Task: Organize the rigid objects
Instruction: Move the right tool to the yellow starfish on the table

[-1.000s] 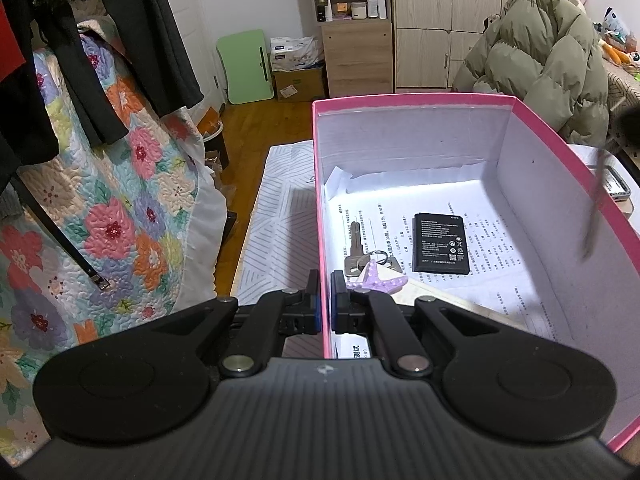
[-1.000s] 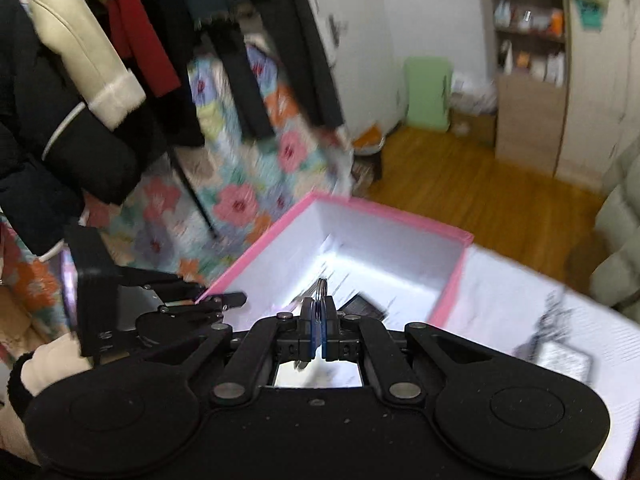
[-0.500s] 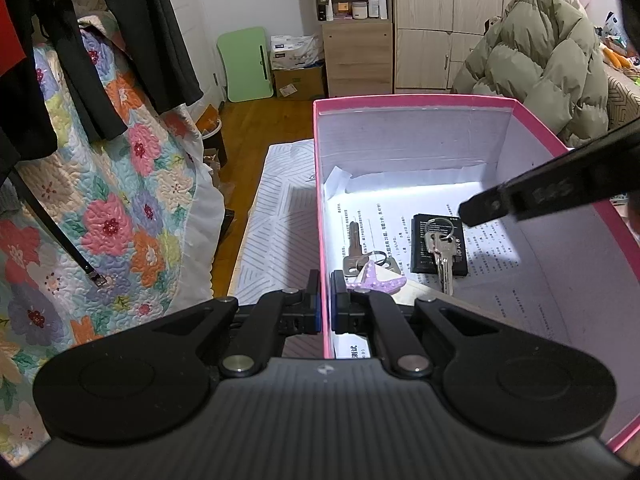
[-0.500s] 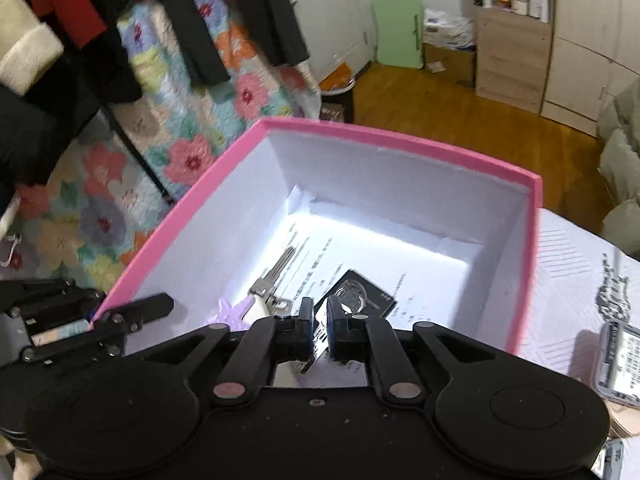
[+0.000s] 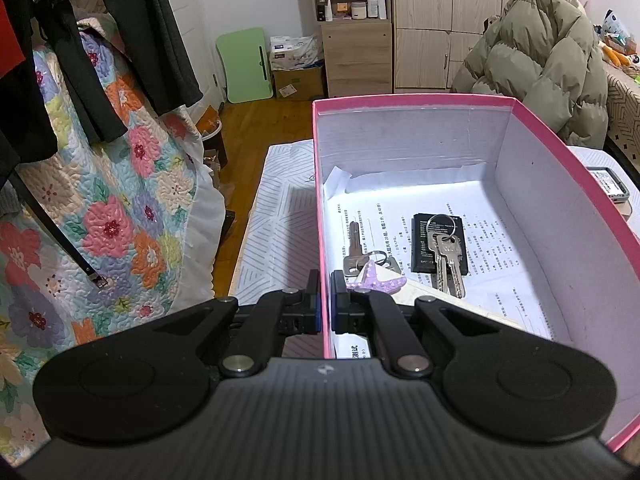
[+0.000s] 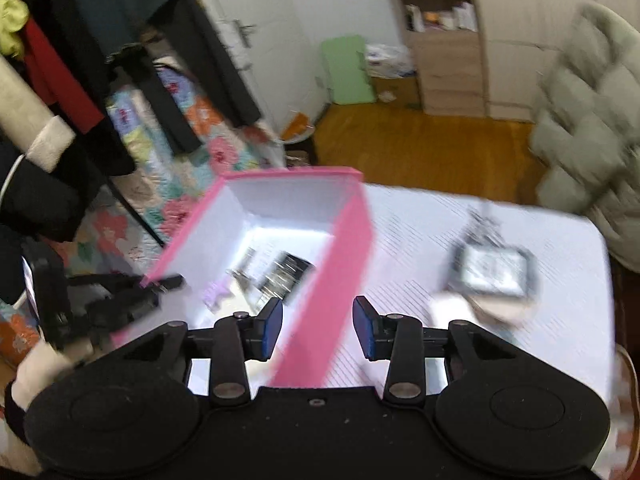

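A pink box (image 5: 412,100) with white inner walls stands on the striped table cover. My left gripper (image 5: 325,304) is shut on the box's left wall near its front corner. Inside the box lie a black battery (image 5: 420,240), a bunch of silver keys (image 5: 446,256) on top of it, a single key (image 5: 354,248) and a purple star charm (image 5: 376,280). In the blurred right wrist view my right gripper (image 6: 318,328) hangs above the box's (image 6: 344,260) right wall. Its jaws are opening and nothing is between them.
A grey-framed flat device (image 6: 490,272) and a small metal keyring (image 6: 480,224) lie on the table cover to the right of the box. A floral quilt (image 5: 120,220) and hanging dark clothes are on the left. An olive puffer jacket (image 5: 540,64) lies at the back right.
The right gripper let go of the key bunch, which now lies on the battery. It opened its jaws and drew back to the right, out of the box. The left gripper kept still.
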The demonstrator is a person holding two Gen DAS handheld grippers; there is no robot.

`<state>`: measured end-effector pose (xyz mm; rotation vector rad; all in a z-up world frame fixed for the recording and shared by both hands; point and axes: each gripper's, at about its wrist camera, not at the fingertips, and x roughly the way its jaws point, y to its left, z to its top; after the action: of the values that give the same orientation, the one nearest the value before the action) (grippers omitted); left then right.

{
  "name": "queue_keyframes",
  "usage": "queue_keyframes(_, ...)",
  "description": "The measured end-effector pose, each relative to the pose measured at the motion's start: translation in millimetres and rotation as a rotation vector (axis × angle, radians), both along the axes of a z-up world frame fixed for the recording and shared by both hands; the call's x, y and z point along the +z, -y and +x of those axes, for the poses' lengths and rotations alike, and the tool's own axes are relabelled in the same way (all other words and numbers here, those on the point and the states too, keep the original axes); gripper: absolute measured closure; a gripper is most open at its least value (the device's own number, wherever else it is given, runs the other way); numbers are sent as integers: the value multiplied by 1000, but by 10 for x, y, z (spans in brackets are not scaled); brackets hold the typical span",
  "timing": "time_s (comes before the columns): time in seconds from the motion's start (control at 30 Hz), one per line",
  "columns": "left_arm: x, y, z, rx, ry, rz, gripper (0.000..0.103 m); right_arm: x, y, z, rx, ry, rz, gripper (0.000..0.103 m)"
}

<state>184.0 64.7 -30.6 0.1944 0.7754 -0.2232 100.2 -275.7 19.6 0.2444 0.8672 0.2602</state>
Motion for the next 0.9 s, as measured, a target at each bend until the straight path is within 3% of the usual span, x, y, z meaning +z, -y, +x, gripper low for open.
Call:
queue_keyframes(0.23, 6, -9, 1, 1, -1, -3, 100, -435, 424, -390, -100, -134, -7, 53)
queue_keyframes(0.43, 5, -18, 6, 2, 1, 8, 100, -846, 436, -486, -92, -224, -23, 47)
queue_keyframes(0.63, 4, -6, 9, 1, 4, 23, 100, -1126, 118, -413, -24, -224, -163, 43)
queue_keyframes(0.87, 0, -7, 10, 2, 5, 25, 100, -1258, -16, -254, -59, -188, -238, 43)
queue_keyframes(0.9, -2, -11, 5, 2, 5, 25, 100, -1260, -29, -243, -65, -175, -255, 54)
